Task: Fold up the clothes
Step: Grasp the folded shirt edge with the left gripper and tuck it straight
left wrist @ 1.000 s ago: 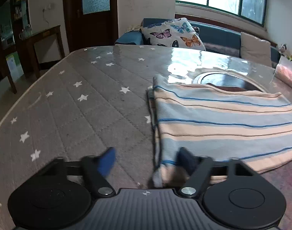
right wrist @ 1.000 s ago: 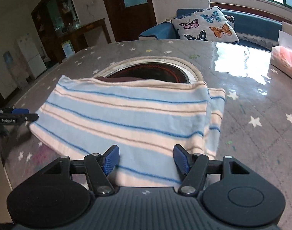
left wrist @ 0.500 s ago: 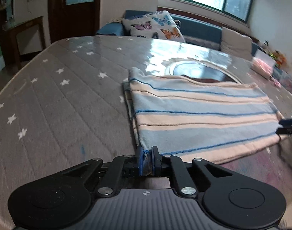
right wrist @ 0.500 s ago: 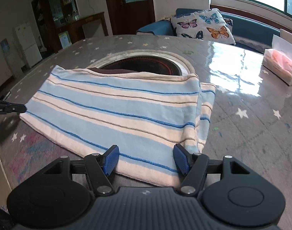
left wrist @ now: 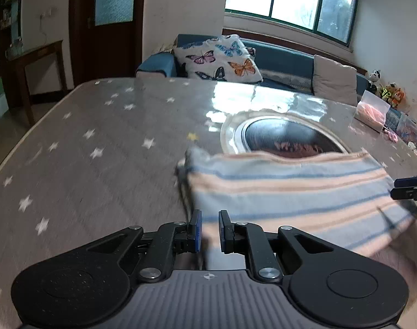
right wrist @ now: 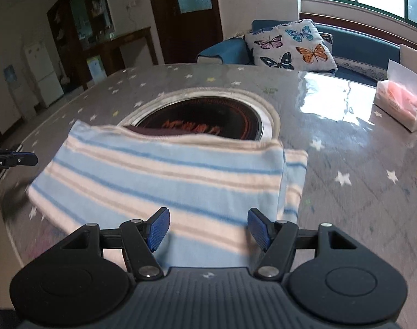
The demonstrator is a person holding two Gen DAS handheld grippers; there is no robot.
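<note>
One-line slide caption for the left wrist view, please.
Left gripper pinches the near corner of the folded blue-and-cream striped garment on the grey star-print table.

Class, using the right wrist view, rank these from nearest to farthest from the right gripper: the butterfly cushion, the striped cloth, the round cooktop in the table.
1. Striped cloth: directly under and ahead of the right gripper, whose jaws stand open.
2. Round cooktop: beyond the cloth's far edge, mid-table.
3. Butterfly cushion: on the sofa past the table, upper right.
</note>
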